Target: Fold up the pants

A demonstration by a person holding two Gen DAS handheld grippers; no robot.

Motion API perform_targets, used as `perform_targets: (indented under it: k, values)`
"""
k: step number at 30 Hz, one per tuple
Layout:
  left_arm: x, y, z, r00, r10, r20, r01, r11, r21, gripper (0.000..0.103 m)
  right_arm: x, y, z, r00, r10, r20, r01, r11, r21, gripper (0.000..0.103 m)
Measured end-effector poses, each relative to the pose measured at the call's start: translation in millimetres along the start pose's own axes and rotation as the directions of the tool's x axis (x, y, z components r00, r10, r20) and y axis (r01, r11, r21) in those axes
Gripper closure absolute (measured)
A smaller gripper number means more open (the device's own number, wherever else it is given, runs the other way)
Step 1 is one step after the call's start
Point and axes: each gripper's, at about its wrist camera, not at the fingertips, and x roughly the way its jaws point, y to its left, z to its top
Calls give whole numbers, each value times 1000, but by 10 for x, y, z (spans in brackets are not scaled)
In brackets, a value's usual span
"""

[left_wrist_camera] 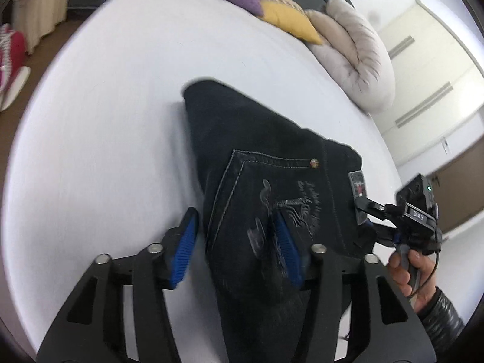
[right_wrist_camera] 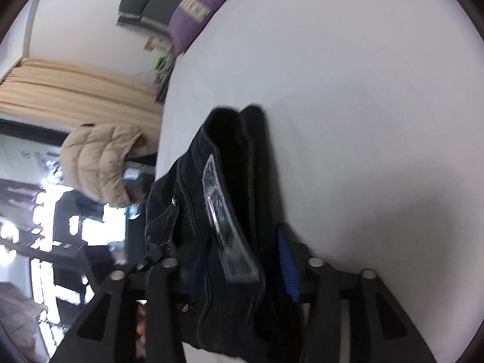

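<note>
Hand-held gripper in the left hand (left_wrist_camera: 239,242) pointed down at a white bed (left_wrist_camera: 106,121), its blue pads spread apart with dark denim pants (left_wrist_camera: 266,157) lying between them; the left pad stood clear of the cloth and the right pad lay over it, so nothing looked pinched. The pants lay on the bed in a folded, wedge-shaped bundle with the back pocket and its pale embroidery facing up. The right hand-held gripper (right_wrist_camera: 242,260) also stood open, the waistband end of the pants passing between its pads without a visible squeeze. Judging by the thick seams and the way the layers held their edges, the denim would be fairly heavy and stiffish for cloth, yet still floppy enough to sag if lifted at one point; it was not slippery or fragile. The best hold was probably the stacked edge near the waistband or a folded corner, pinching all layers at once. The left view showed what the right did not: the pocket face, the rivet, the whole spread of the bundle, the other hand (left_wrist_camera: 405,272) on its grip, and pillows (left_wrist_camera: 348,42) at the head of the bed. The right view alone showed the bundle edge-on, with its separate layers and a pale label (right_wrist_camera: 220,211) at the waist, plus a beige jacket (right_wrist_camera: 99,163) beyond the bed.
</note>
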Motion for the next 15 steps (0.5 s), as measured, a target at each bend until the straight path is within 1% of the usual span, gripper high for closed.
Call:
perform_targets:
  k: [1,2,3,4,6,7,8,9,10,11,12,13,14,15]
  values:
    - [-34,-17,41,999,13,33,-13,1000,7,36,-99,72,-38,998,-45,32,46,999,-22,37]
    - [-304,-84,-30,995,51,87,-54,998,34,26,-256,167,-96,992,-100,80,105,993,-60,34]
    - [-442,-172,-61,990,77,122,-85,995,58,19,-380,239,-136,985,-129,113,140,986,-91,34]
    - [-661,-274,-101,979,113,172,-130,987,95,16,-523,325,-171,977,-150,149,169,977,-126,34]
    - [-990,-510,-141,953,168,251,-207,968,140,1,-830,558,-280,952,-195,235,242,950,-196,32]
    - [-1154,-646,-154,936,199,292,-252,955,157,0,-999,693,-332,935,-214,282,282,932,-227,30]
    - [-1420,-829,-194,905,236,354,-312,934,174,0,-1141,785,-351,921,-225,318,310,917,-249,28]
    - [-1616,-949,-224,877,256,407,-352,919,179,0,-1346,958,-434,897,-233,376,351,893,-282,26]
    - [-1761,-1144,-236,845,276,458,-390,904,174,0,-1495,1087,-497,875,-238,421,382,874,-301,18]
    - [-2033,-1376,-285,790,314,526,-451,880,152,0,-1736,1304,-596,837,-239,493,430,844,-321,12]
    - [-2207,-1501,-310,752,341,564,-489,862,131,0,-1892,1453,-673,811,-225,539,451,828,-333,10]
    - [-2379,-1610,-343,719,359,596,-516,849,112,0,-2067,1616,-746,782,-201,590,470,813,-345,3]
    - [-2550,-1763,-371,687,367,627,-532,842,91,0,-2234,1760,-844,751,-182,635,488,801,-347,0]
    - [-2751,-1893,-422,669,356,653,-527,846,79,0,-2450,1948,-967,704,-162,692,513,789,-337,0]
